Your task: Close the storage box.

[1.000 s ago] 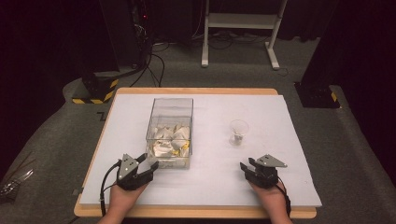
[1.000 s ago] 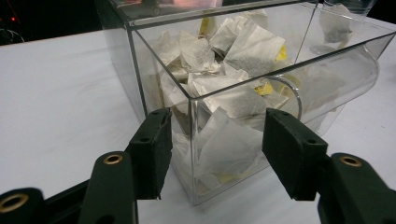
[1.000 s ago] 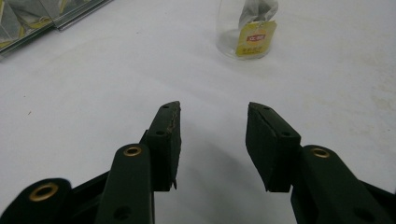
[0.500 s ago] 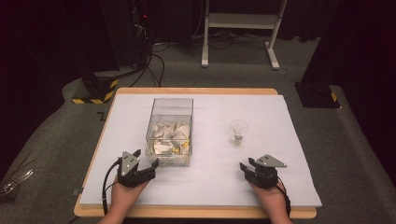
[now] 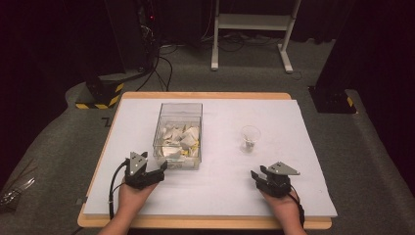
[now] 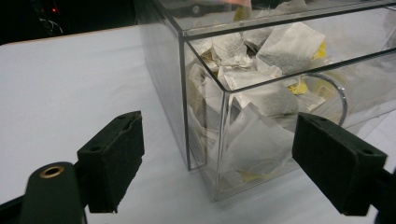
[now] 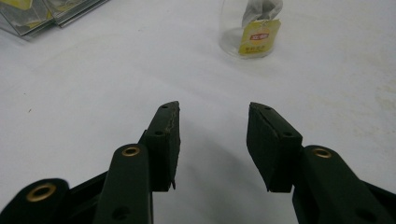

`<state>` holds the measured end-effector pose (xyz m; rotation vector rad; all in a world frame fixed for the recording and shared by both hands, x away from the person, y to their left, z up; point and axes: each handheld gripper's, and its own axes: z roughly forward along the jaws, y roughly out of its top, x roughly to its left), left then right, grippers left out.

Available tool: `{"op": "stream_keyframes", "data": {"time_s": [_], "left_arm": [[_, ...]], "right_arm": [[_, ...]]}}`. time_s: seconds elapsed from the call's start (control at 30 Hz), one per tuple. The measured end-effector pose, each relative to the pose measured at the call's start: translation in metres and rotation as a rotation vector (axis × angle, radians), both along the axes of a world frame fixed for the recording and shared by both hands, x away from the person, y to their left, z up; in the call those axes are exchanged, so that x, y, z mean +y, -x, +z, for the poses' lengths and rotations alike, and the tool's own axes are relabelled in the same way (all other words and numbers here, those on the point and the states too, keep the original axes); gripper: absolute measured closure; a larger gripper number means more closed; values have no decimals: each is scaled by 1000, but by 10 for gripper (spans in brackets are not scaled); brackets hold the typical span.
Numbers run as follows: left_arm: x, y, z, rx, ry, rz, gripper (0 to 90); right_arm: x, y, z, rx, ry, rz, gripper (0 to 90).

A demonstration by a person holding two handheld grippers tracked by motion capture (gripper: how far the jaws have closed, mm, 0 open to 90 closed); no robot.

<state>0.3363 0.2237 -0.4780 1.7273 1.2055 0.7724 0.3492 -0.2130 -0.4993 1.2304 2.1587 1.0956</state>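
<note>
Left gripper (image 5: 159,169), jaws just swung wide with nothing held, sits just beside the near corner of the clear box (image 5: 178,134) of tea bags (image 6: 261,95), while the right gripper (image 5: 259,175), half-open and apparently empty, faces the glass (image 5: 250,138).

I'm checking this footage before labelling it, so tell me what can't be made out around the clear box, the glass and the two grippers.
- Tea bags in the clear box: high view, too small and piled to count.
- Glass: right gripper view, top cut off by the frame edge.
- Writing on the yellow tag: too blurred to read.
- Box's far end: left gripper view, cut off by the frame edge.
</note>
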Motion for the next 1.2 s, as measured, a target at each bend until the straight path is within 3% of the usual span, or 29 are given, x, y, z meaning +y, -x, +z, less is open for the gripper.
{"op": "stream_keyframes", "data": {"time_s": [0.3,0.63,0.9,1.07,1.2], "left_arm": [[-1,-13,1,7,-3,23,154],[1,-27,-4,20,48,39,156],[-5,-38,-3,33,22,34,159],[-6,-45,-5,31,46,51,173],[-5,-48,-8,43,38,67,216]], "right_arm": [[0,0,0,5,-4,-1,544],[0,0,0,1,-1,4,544],[0,0,0,6,-3,2,544],[0,0,0,4,-1,4,544],[-1,-1,0,8,-7,2,544]]}}
